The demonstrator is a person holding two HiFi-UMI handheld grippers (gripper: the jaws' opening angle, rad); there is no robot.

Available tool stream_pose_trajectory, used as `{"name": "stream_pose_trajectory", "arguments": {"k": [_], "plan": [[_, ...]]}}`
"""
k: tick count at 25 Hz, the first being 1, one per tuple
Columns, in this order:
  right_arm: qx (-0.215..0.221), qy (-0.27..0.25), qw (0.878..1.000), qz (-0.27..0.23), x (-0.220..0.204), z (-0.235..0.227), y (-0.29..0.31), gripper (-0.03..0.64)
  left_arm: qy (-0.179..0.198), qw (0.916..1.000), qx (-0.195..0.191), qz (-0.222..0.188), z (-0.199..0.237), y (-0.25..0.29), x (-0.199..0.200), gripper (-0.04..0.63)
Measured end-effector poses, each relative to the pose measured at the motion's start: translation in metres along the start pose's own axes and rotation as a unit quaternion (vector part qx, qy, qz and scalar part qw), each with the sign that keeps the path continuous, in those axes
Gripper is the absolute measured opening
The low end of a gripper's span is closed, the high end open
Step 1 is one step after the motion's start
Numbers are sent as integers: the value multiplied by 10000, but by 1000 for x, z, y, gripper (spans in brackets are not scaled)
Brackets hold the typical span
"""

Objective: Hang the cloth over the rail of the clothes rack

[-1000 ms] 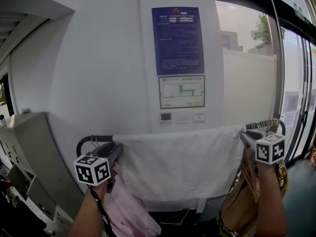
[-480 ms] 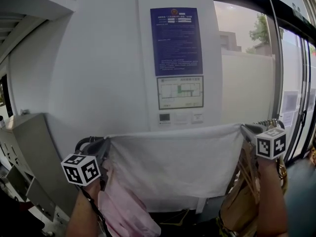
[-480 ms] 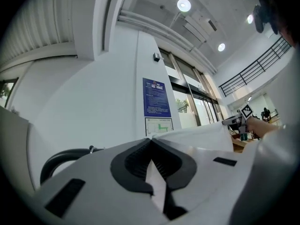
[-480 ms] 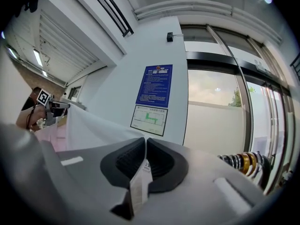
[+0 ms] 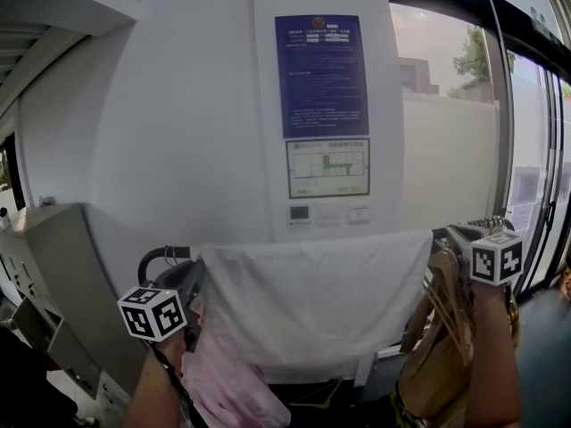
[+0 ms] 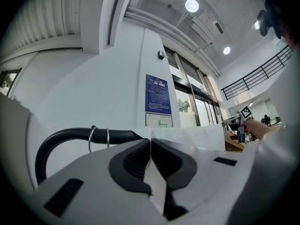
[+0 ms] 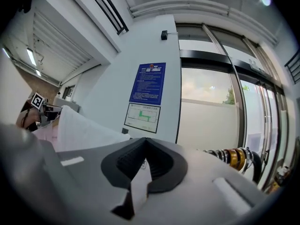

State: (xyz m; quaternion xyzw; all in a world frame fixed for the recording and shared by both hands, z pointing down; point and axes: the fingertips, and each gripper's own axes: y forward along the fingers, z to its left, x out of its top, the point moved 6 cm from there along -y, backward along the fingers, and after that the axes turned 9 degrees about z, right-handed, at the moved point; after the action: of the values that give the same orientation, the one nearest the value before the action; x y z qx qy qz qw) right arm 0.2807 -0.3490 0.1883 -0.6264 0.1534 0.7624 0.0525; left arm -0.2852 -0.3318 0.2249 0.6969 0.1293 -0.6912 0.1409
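Head view: a white cloth (image 5: pixel 312 297) hangs over the rail (image 5: pixel 161 255) of the clothes rack. Its long top edge runs left to right along the bar, between the two grippers. The left gripper (image 5: pixel 196 273) sits just beside the cloth's left edge, slightly below the fold. The right gripper (image 5: pixel 453 235) is level with the top right corner. Both have their jaws pressed together with nothing between them (each gripper view shows the cloth beyond the tips). The hanging looks done.
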Motion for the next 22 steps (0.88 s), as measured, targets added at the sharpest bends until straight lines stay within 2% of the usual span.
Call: {"name": "stream_pose_trajectory", "arguments": {"k": [2,6,12,15,19,22], "plan": [[78,-23,10000,-2,-3,8,0,3,69,10000,61,2,-3,-1,-4,15],[239,17,9996,-137,-14,28,-4,6,241,9990,376,-31,-6,-9,-6,103],[413,-164,9985,-315,-44,77,-9,18,18,9957,901,-230,-5,-31,-21,109],[572,-193,9977,-312,-64,101,-9,18,-118,9943,1020,-281,-5,-43,-32,109],[857,-186,9956,-331,-90,132,-6,21,123,9959,884,-165,-32,-47,-48,109],[966,-96,9942,-466,-103,152,-3,21,281,9987,415,-94,-77,-39,-60,107]]}}
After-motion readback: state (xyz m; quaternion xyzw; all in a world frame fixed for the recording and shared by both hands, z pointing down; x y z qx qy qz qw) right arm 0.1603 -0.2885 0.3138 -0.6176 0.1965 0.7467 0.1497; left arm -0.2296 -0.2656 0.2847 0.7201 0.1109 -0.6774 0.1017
